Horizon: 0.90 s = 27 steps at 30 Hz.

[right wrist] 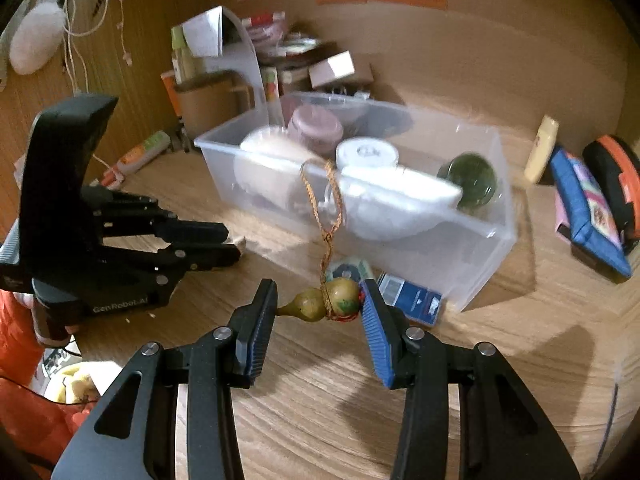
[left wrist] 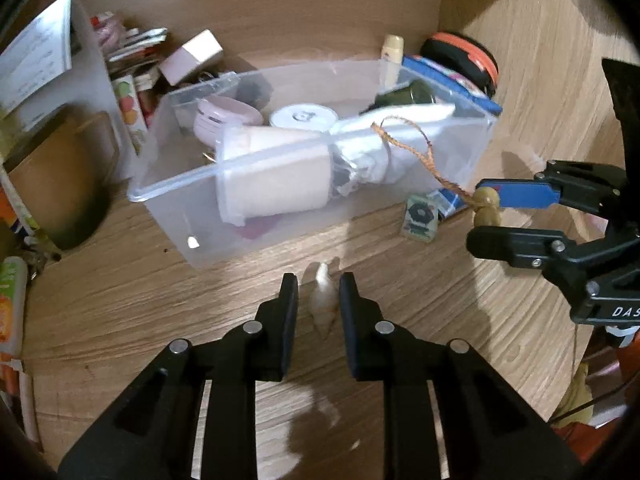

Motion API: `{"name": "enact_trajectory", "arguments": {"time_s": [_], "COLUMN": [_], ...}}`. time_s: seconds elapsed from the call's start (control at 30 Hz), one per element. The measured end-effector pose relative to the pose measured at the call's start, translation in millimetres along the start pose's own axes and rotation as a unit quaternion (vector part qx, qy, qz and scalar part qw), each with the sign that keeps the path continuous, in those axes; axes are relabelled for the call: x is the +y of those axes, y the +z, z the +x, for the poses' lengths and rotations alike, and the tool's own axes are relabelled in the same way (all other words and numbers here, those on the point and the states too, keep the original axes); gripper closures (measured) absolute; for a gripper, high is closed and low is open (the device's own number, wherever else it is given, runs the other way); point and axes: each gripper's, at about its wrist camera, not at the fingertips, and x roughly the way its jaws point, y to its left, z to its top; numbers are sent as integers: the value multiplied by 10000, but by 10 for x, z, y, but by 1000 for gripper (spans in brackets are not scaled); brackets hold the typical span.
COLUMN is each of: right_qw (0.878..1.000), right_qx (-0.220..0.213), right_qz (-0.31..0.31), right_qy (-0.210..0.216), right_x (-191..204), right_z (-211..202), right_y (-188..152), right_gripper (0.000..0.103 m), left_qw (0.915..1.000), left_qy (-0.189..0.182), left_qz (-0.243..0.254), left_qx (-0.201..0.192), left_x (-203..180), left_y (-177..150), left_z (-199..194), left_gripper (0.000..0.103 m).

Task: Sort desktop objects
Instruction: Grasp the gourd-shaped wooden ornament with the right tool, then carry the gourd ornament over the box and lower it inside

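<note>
A clear plastic bin (left wrist: 168,200) (right wrist: 492,240) stands on the wooden desk, holding a white roll, a pink case, a white round tin and a green ball. My left gripper (left wrist: 319,296) is open, its fingers on either side of a small cream shell-like object (left wrist: 323,304) lying on the desk. My right gripper (right wrist: 320,300) (left wrist: 486,216) is shut on a small yellow-green gourd charm (right wrist: 328,299) (left wrist: 486,208), held above the desk in front of the bin. The charm's braided orange cord (right wrist: 328,216) (left wrist: 420,148) loops up toward the bin.
A small green card (left wrist: 419,220) and a blue card pack (right wrist: 412,300) lie in front of the bin. A blue pouch (right wrist: 588,208), an orange-black case (right wrist: 616,184) and a cream tube (right wrist: 542,148) lie to the right. Books, boxes and a brown holder (right wrist: 208,104) crowd the left.
</note>
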Motion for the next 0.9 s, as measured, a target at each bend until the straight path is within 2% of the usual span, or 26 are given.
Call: {"name": "enact_trajectory", "arguments": {"time_s": [0.27, 0.43, 0.7, 0.8, 0.9], "right_qw": [9995, 9995, 9996, 9995, 9992], "right_qx": [-287, -297, -276, -305, -378], "right_qz": [122, 58, 40, 51, 100], "right_qy": [-20, -15, 13, -2, 24], "right_x": [-39, -24, -40, -60, -90], "right_z": [-125, -123, -120, -124, -123], "right_y": [149, 160, 138, 144, 174], "right_gripper": [64, 64, 64, 64, 64], "left_qw": [9996, 9995, 9979, 9972, 9976], "left_qy": [42, -280, -117, -93, -103], "left_qz": [-99, -18, 482, 631, 571], "left_qx": [-277, -146, 406, 385, 380], "left_x": [110, 53, -86, -158, -180], "left_y": [19, 8, 35, 32, 38], "left_z": [-213, -188, 194, 207, 218], "left_gripper": [83, 83, 82, 85, 86]}}
